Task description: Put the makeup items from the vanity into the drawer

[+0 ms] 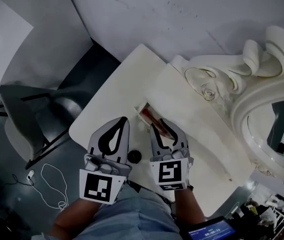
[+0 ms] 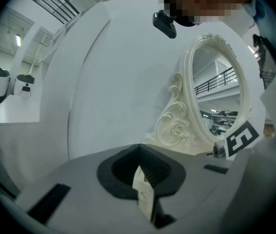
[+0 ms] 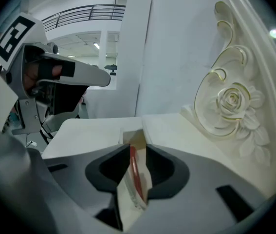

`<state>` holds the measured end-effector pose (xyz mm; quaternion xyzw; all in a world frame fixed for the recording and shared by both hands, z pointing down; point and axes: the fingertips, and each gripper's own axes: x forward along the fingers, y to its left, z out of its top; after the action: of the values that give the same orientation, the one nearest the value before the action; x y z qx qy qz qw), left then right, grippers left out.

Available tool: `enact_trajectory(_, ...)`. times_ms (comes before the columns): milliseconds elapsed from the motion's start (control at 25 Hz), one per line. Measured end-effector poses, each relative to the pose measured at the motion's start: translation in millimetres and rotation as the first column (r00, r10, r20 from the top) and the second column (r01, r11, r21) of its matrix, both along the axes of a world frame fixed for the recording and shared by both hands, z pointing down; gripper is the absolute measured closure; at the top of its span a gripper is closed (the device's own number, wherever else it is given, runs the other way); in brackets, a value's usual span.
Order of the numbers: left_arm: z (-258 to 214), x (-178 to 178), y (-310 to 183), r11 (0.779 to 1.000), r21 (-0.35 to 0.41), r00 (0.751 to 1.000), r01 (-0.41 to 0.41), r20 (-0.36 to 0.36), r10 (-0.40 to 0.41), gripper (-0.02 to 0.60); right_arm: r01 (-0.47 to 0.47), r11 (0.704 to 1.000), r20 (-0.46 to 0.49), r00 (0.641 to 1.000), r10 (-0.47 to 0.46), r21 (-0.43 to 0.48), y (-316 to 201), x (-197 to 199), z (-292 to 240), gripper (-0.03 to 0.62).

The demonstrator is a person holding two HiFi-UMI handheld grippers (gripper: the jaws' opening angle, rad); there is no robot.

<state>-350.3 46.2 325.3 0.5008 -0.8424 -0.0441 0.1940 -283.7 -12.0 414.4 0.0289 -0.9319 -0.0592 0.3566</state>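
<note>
One risk: left gripper (image 1: 125, 120) closed empty, right gripper (image 1: 160, 124) narrowly parted close over the red stick (image 3: 134, 174) in the drawer (image 3: 137, 138), which could be caught and dragged out.

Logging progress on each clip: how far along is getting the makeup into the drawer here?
Done: a slim red item lies in the open drawer. In hand: nothing; the right gripper hangs over it with jaws apart, and the left gripper is shut and empty. Left: a small dark round thing sits on the vanity top between the grippers. It likely goes in too, then the drawer needs closing.
</note>
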Motion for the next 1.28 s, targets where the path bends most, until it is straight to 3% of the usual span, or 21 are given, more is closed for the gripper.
enact_trajectory(280, -3.5, 14.7, -7.2, 0.999, 0.007, 0.999, -0.045, 0.022, 0.045, 0.581, -0.071, 0.997, 0.036, 0.997, 0.072, -0.027, -5.9, 19.2, -5.9, 0.494)
enact_trajectory(480, -10.3, 48.9, -12.9, 0.991, 0.005, 0.988, -0.130, 0.080, 0.130, 0.581, -0.143, 0.989, 0.063, 0.987, 0.144, -0.031, -8.0, 55.2, -10.9, 0.494)
enact_trajectory(600, -17.3, 74.6, -16.8, 0.986, 0.016, 0.984, -0.167, 0.066, 0.166, 0.581, -0.193, 0.981, 0.081, 0.978, 0.195, -0.027, -8.5, 81.1, -17.3, 0.494)
enact_trajectory(840, -34.5, 131.9, -24.4, 0.949, 0.008, 0.932, -0.314, 0.196, 0.306, 0.581, -0.315, 0.949, 0.107, 0.943, 0.316, -0.019, -13.6, 151.3, -28.6, 0.494)
enact_trajectory(1280, -13.9, 249.8, -14.3, 0.889, -0.030, 0.873, -0.458, 0.174, 0.456, 0.581, -0.480, 0.872, 0.072, 0.870, 0.488, -0.098, 11.5, 283.7, 1.3, 0.489)
